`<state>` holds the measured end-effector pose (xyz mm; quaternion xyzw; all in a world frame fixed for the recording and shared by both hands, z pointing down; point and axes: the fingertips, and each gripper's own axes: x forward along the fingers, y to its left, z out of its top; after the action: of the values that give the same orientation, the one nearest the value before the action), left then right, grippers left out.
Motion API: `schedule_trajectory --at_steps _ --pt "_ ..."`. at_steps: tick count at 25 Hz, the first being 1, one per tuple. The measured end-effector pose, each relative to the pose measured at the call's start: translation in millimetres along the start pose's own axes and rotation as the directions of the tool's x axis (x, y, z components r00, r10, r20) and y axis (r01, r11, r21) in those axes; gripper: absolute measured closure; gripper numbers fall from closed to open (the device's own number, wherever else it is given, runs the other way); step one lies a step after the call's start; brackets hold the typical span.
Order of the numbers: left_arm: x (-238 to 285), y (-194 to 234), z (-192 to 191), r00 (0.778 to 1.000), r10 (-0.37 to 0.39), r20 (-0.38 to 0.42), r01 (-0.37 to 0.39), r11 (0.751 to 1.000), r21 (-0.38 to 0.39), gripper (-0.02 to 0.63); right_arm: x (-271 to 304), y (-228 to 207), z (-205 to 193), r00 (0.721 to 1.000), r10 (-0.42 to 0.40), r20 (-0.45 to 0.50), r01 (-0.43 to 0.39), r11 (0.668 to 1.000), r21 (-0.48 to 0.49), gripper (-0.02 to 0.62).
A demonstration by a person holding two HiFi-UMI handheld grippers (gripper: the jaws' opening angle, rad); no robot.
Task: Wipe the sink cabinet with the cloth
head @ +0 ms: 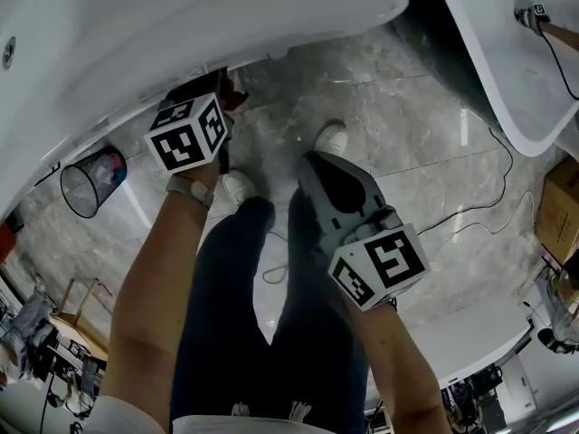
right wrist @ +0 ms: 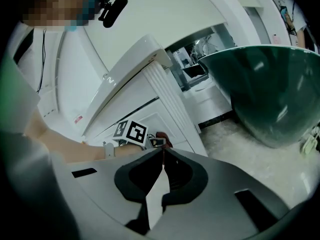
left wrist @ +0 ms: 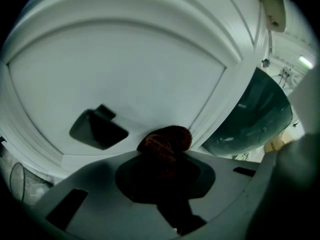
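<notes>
Below me the floor [head: 389, 107] is glossy grey marble-look tile, with a bright streak of light [head: 463, 127] reflected in it. A black mesh wastebasket [head: 93, 181] stands on it to my left. A thin black cable [head: 457, 219] trails over the tiles to my right, towards a cardboard box [head: 554, 208] at the edge. Ahead on the right stands a freestanding tub [head: 507, 80], dark green outside and white inside.
</notes>
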<state>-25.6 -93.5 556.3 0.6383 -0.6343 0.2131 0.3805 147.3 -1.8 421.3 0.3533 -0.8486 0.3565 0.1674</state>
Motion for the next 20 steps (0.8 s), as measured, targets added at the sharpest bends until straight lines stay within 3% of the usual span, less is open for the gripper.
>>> schedule_trajectory --at_steps 6,11,16,20 --pt "-15.4 -35.0 26.3 0.999 -0.046 0.024 0.047 0.997 -0.058 0.545 -5.5 -8.6 17.5 1.0 -0.002 -0.002 0.002 0.999 -0.036 0.568" --pt "-44.5 -38.8 48.9 0.99 -0.071 0.125 0.08 0.994 -0.069 0.545 3.5 -10.9 25.8 1.0 -0.005 0.006 0.005 0.999 -0.048 0.569" --pt "-79.8 -20.1 63.8 0.976 -0.082 0.203 0.094 0.994 -0.047 0.545 14.6 9.2 22.0 1.0 0.002 -0.001 -0.002 0.999 -0.041 0.568" --pt "-99.0 16.2 61.3 0.975 -0.037 0.218 0.057 0.995 -0.087 0.545 25.9 33.0 10.9 0.999 0.028 -0.027 -0.03 0.998 -0.057 0.568"
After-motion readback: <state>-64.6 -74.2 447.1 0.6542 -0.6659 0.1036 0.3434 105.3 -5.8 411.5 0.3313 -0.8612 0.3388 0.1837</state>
